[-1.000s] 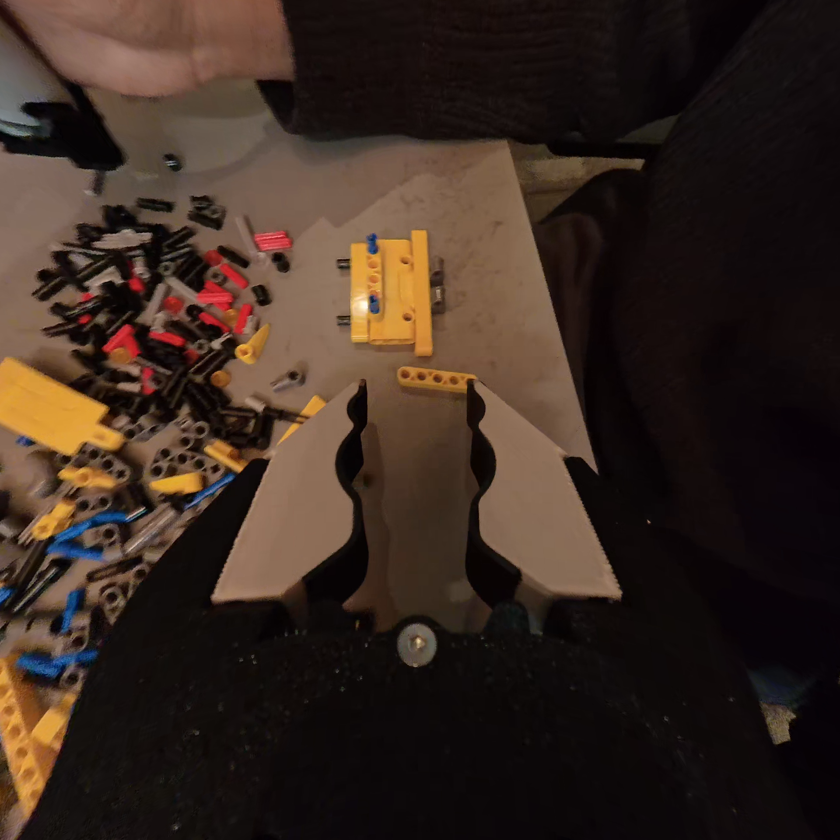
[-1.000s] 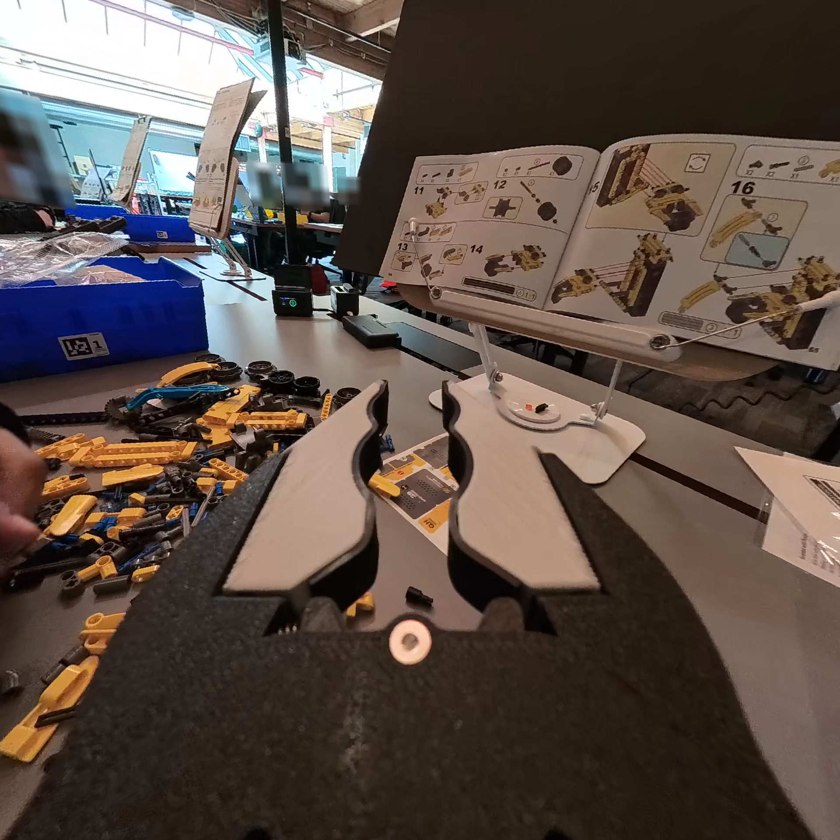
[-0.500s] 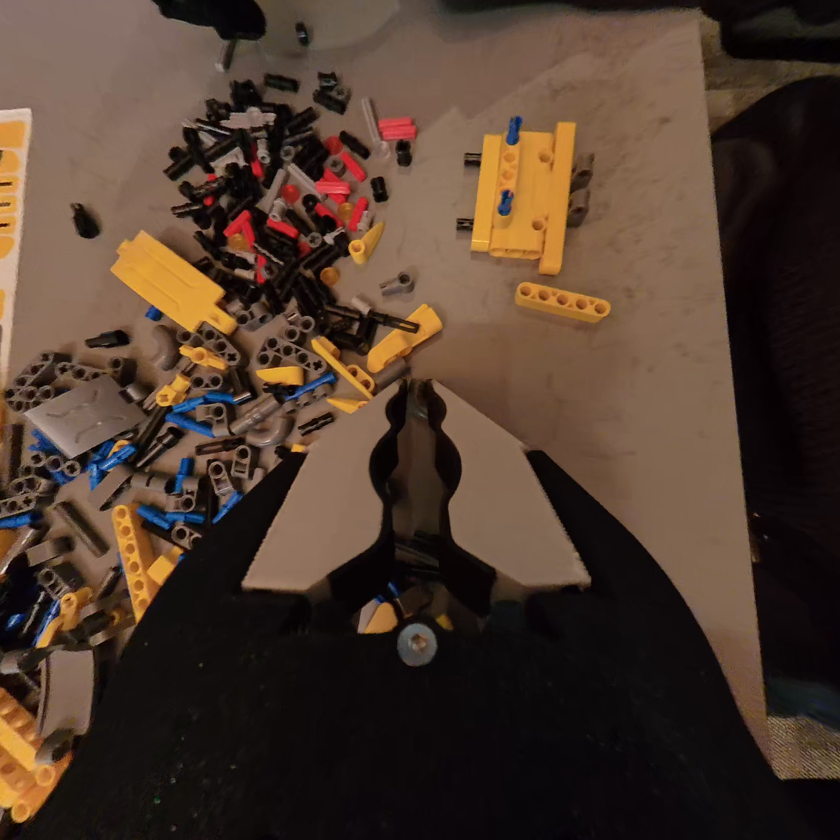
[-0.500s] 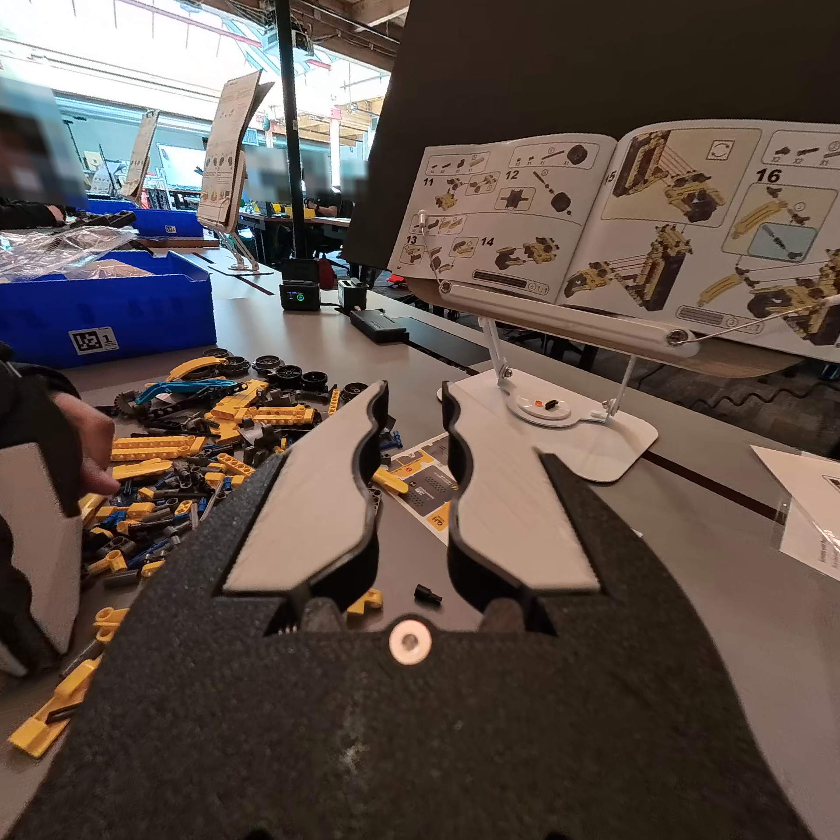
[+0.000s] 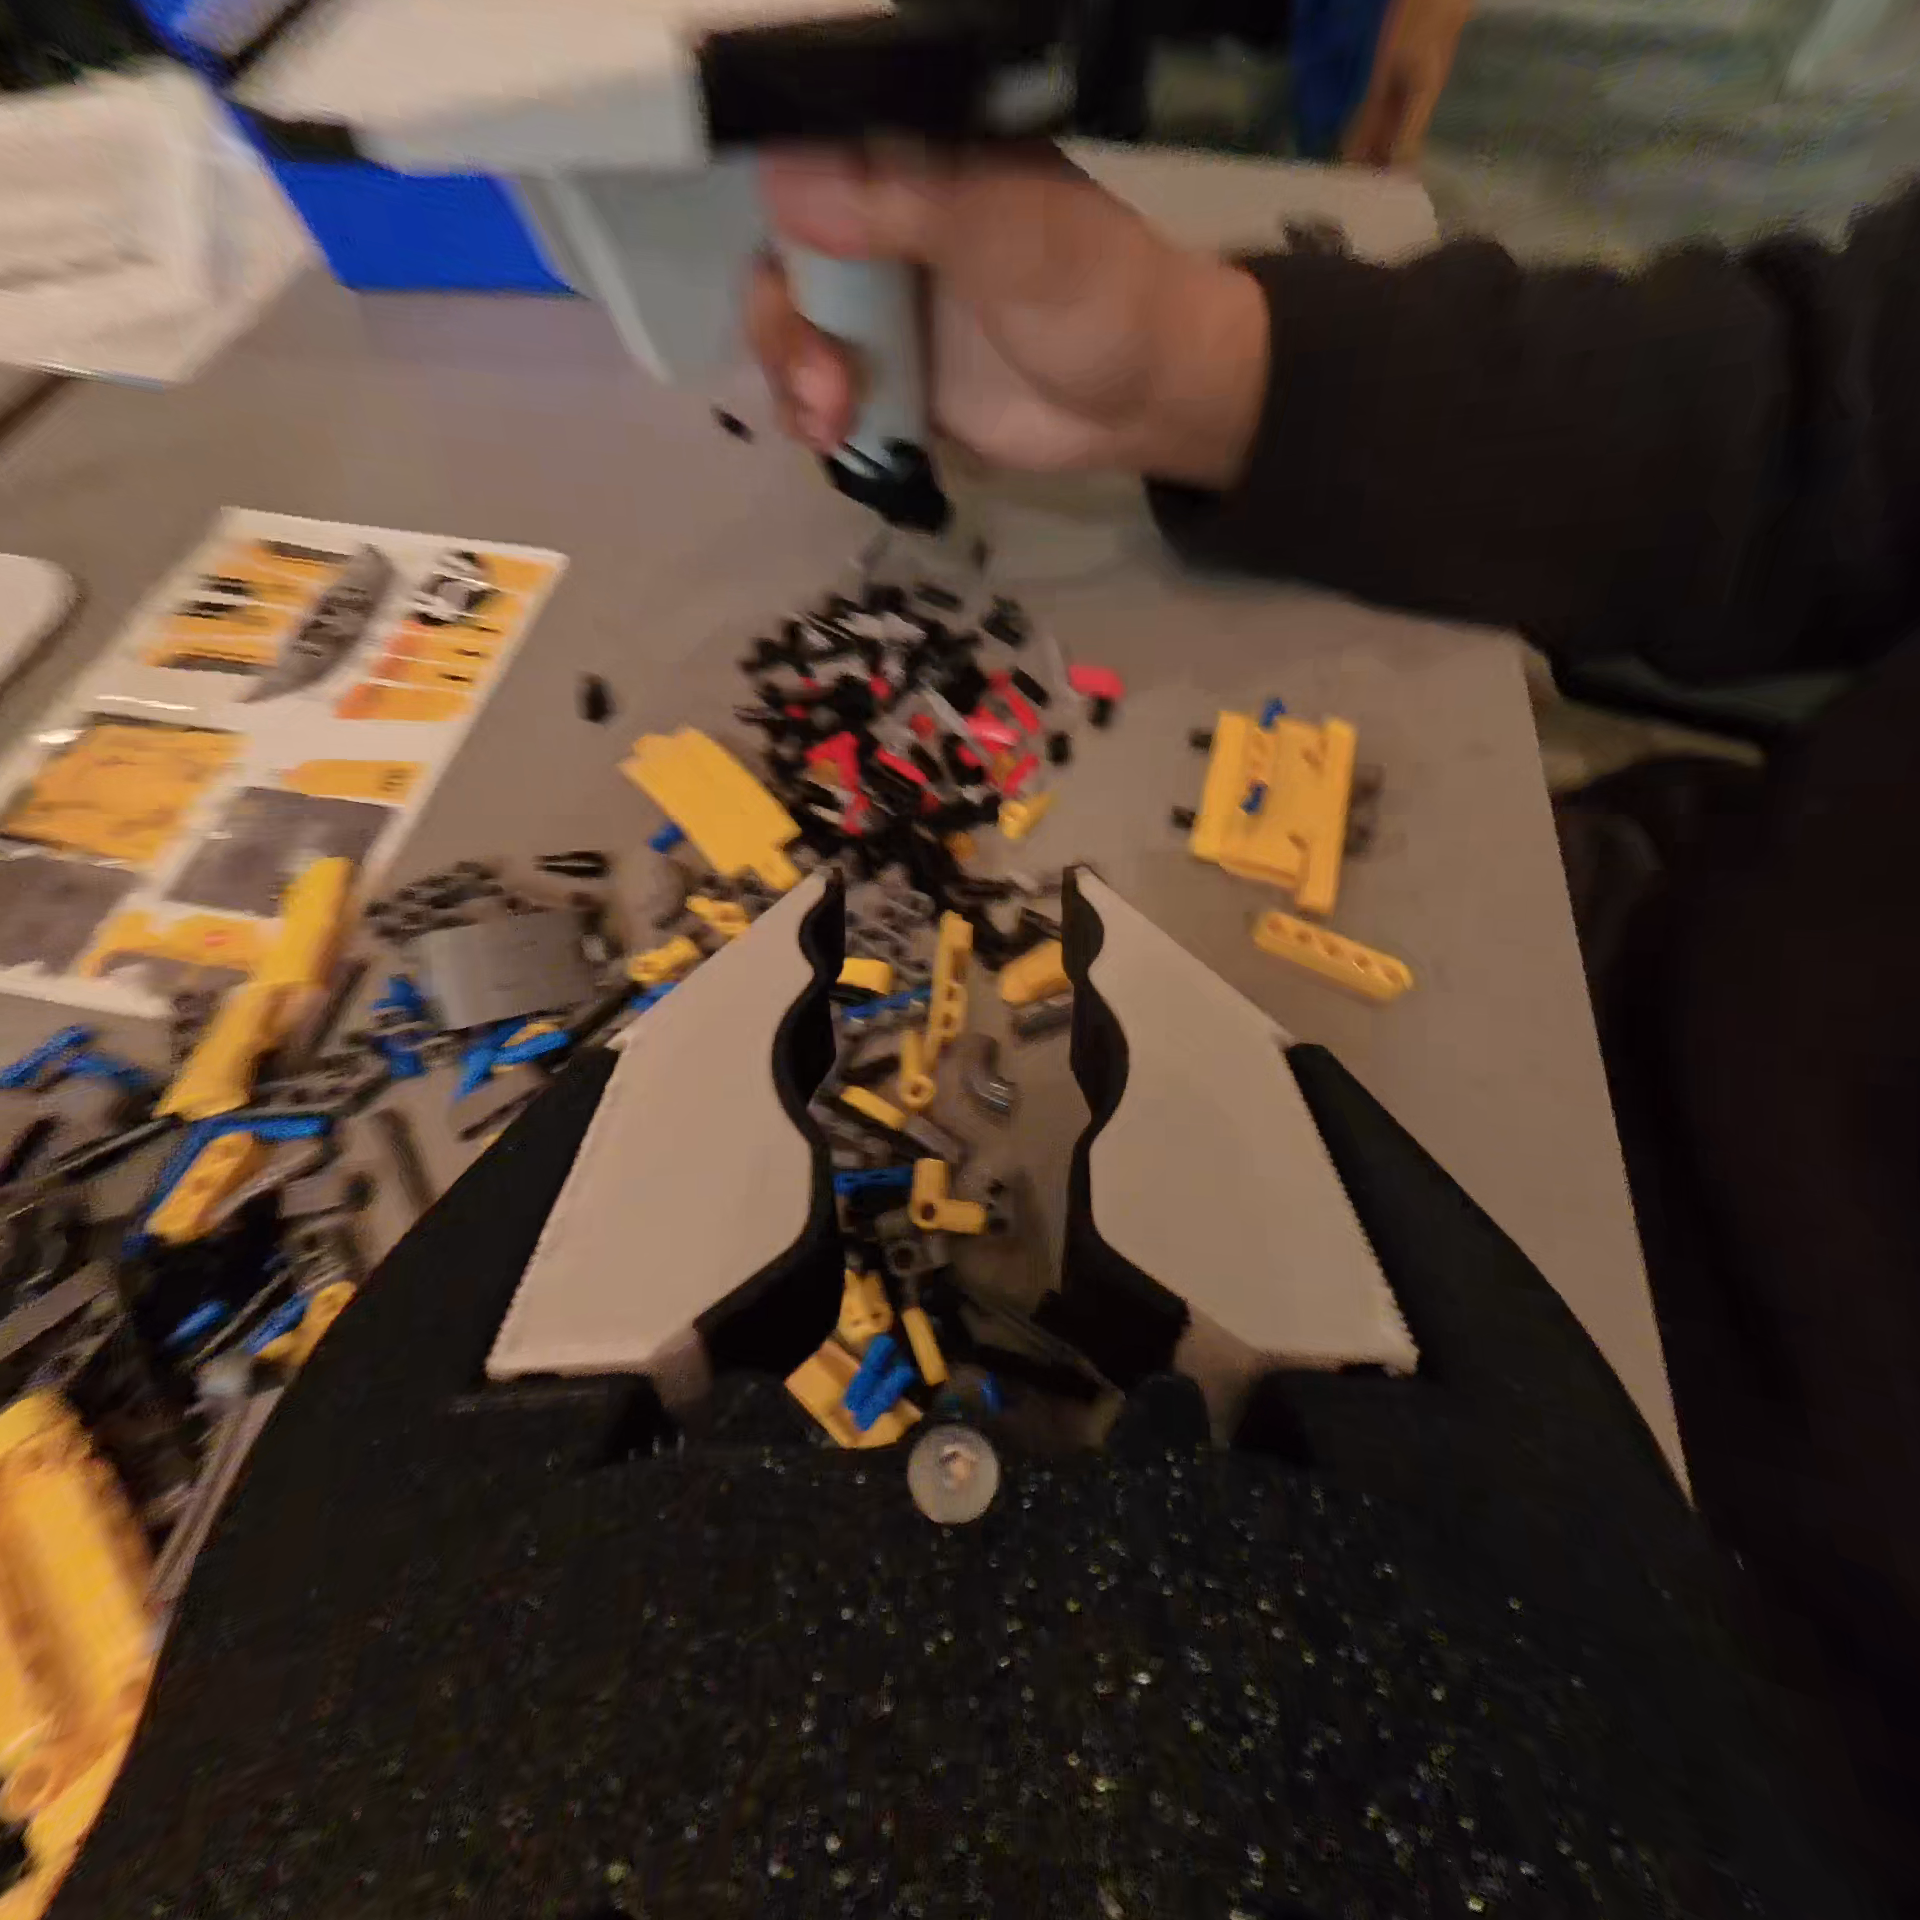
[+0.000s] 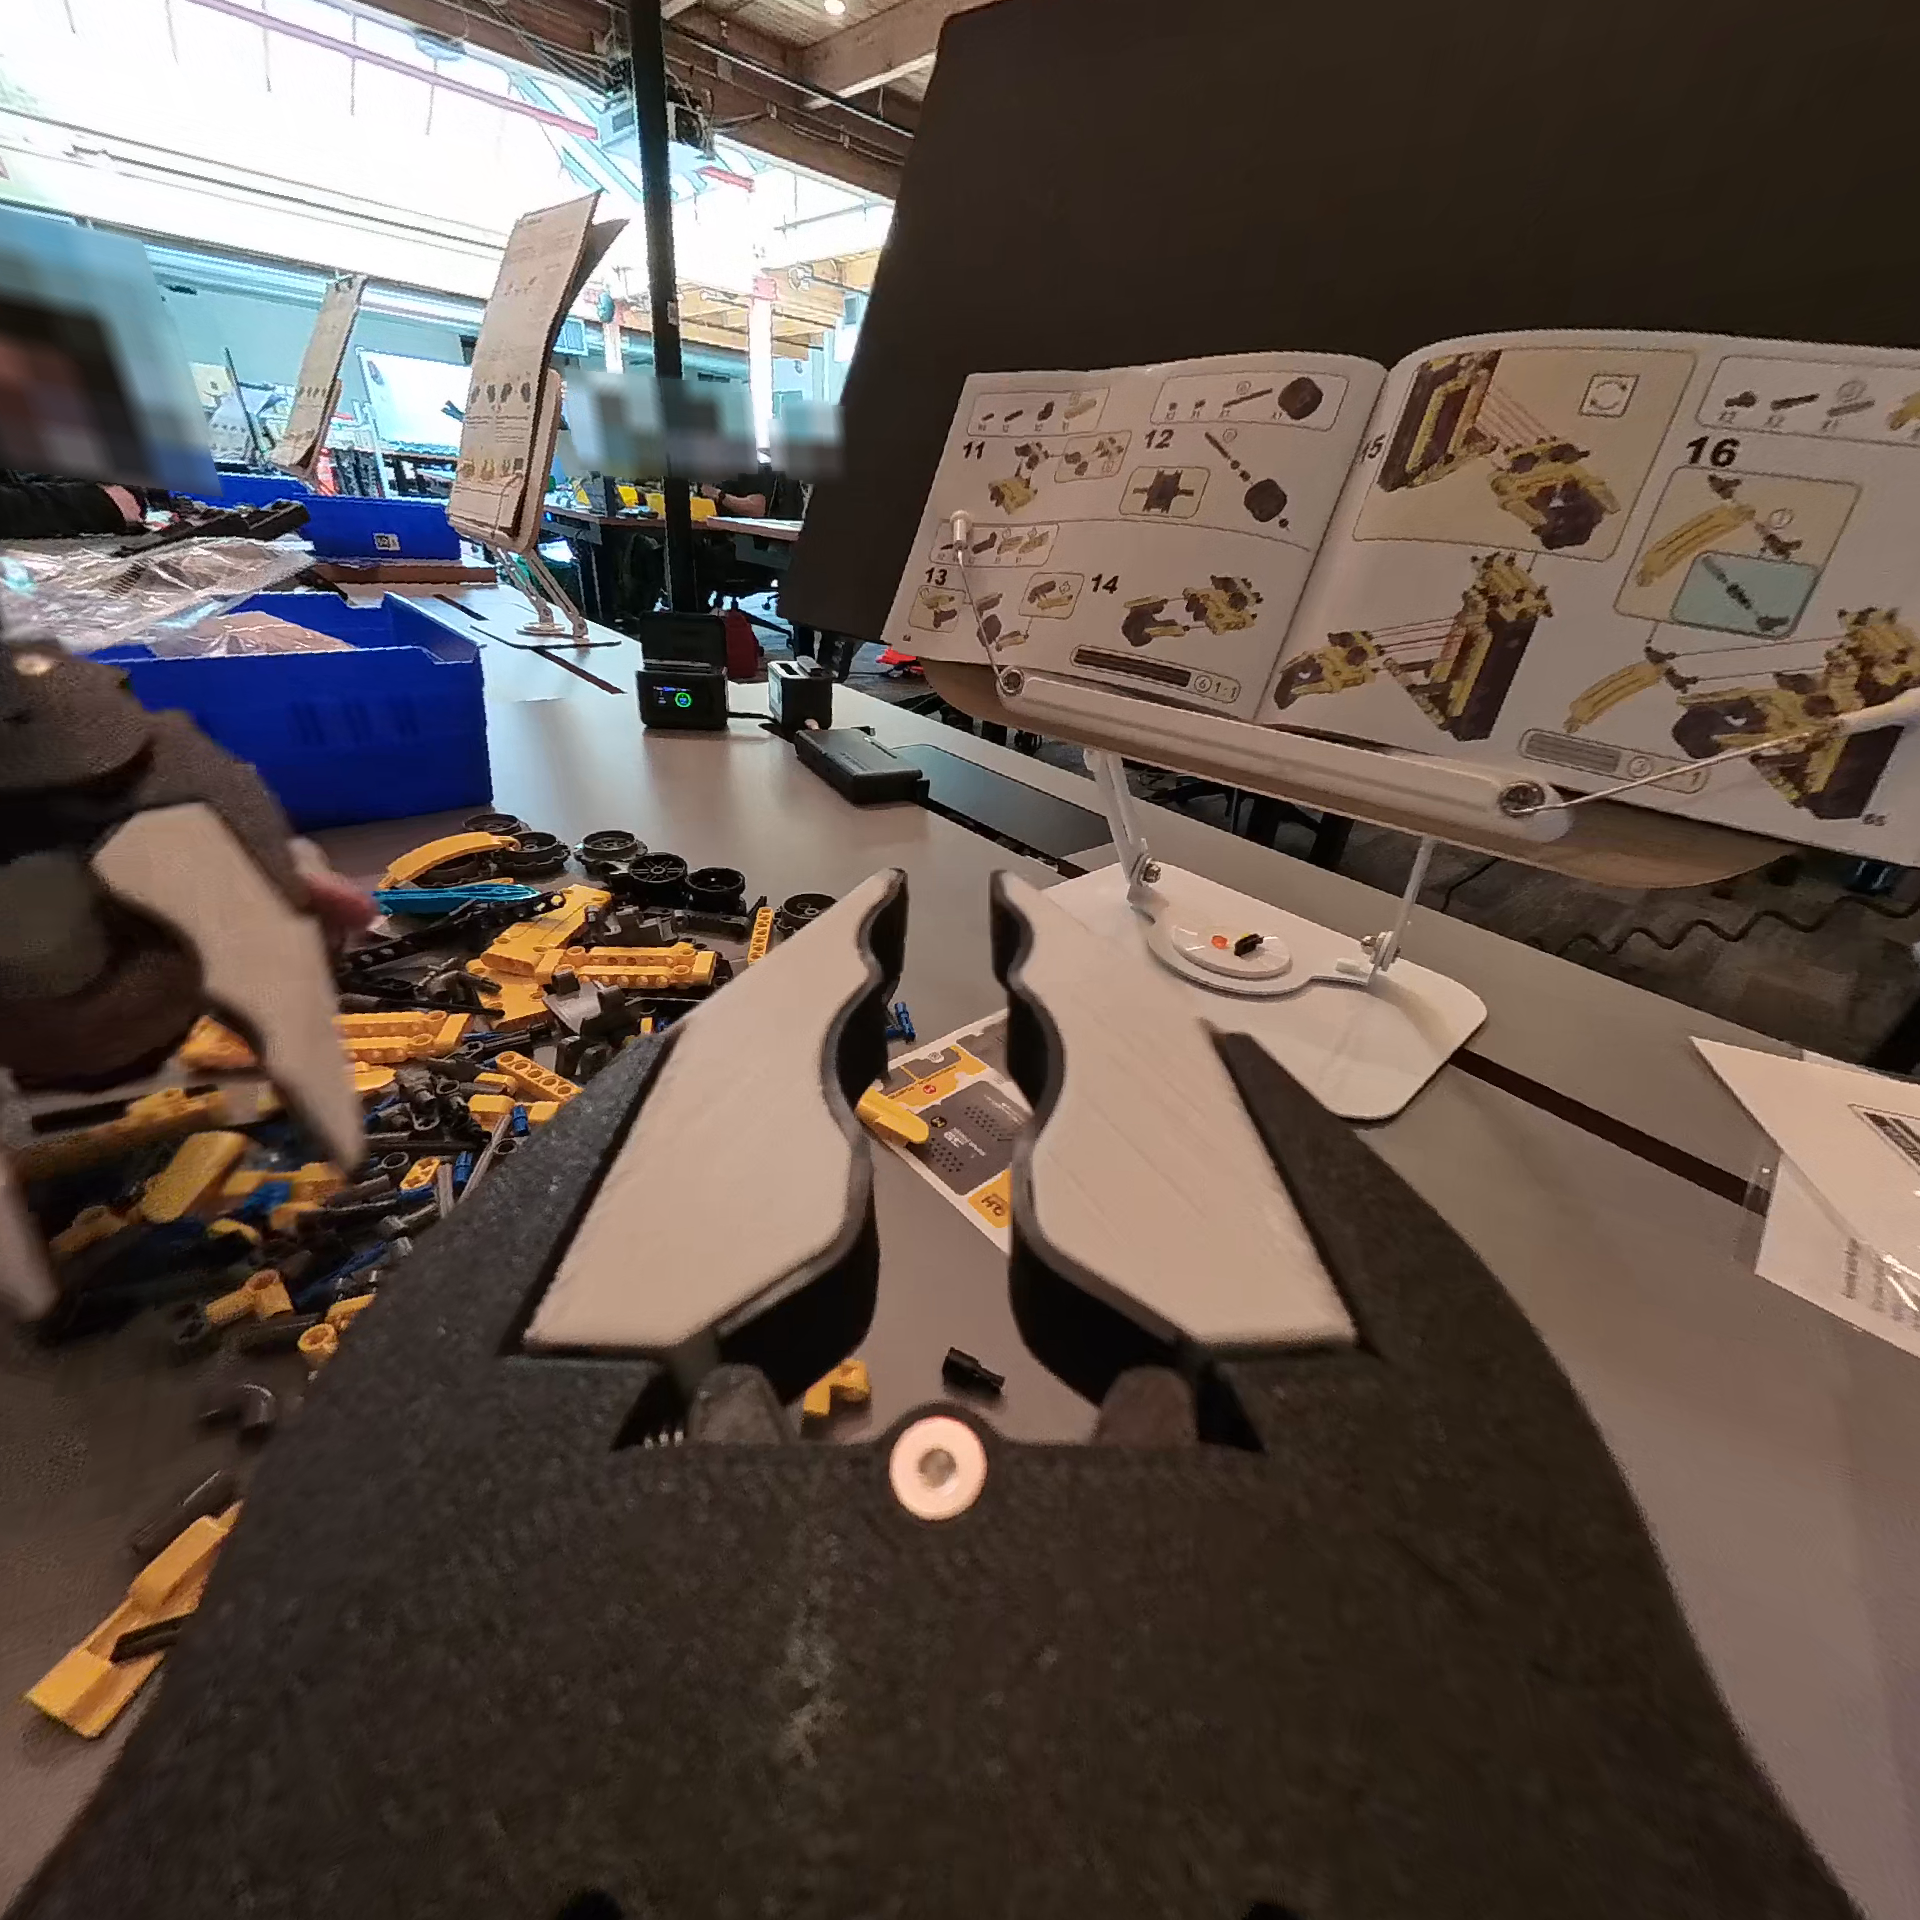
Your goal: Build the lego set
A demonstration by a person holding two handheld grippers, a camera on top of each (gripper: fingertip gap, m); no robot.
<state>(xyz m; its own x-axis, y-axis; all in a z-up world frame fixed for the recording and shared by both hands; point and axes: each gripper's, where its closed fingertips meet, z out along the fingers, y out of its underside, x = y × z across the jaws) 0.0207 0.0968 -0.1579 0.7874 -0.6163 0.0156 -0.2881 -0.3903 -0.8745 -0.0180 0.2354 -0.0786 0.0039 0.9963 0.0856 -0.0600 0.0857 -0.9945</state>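
Observation:
My left gripper [image 5: 951, 894] is open and empty, held low over a pile of small black, red, yellow and blue building pieces [image 5: 914, 758]. A yellow built assembly [image 5: 1273, 810] and a loose yellow beam [image 5: 1330, 956] lie to the right of its fingertips. My right gripper [image 6: 945, 894] is open by a narrow gap and empty, above the grey table. It points at an open instruction booklet [image 6: 1403, 540] on a white stand [image 6: 1299, 997]. The left gripper shows at the left of the right wrist view [image 6: 239, 987], over the pile [image 6: 468, 1039].
A sticker sheet [image 5: 260, 727] lies left of the pile; it also shows under my right gripper [image 6: 956, 1122]. A blue bin [image 6: 312, 717] stands behind the pile. A hand [image 5: 1018, 312] holds the right gripper's handle. A bagged paper [image 6: 1849, 1195] lies at the right. The table edge [image 5: 1558, 935] runs close by the yellow assembly.
My left gripper was open by the yellow beam, shut half a second ago, and is open again, now shifted left over the pile and tilted up. It has entered the right wrist view.

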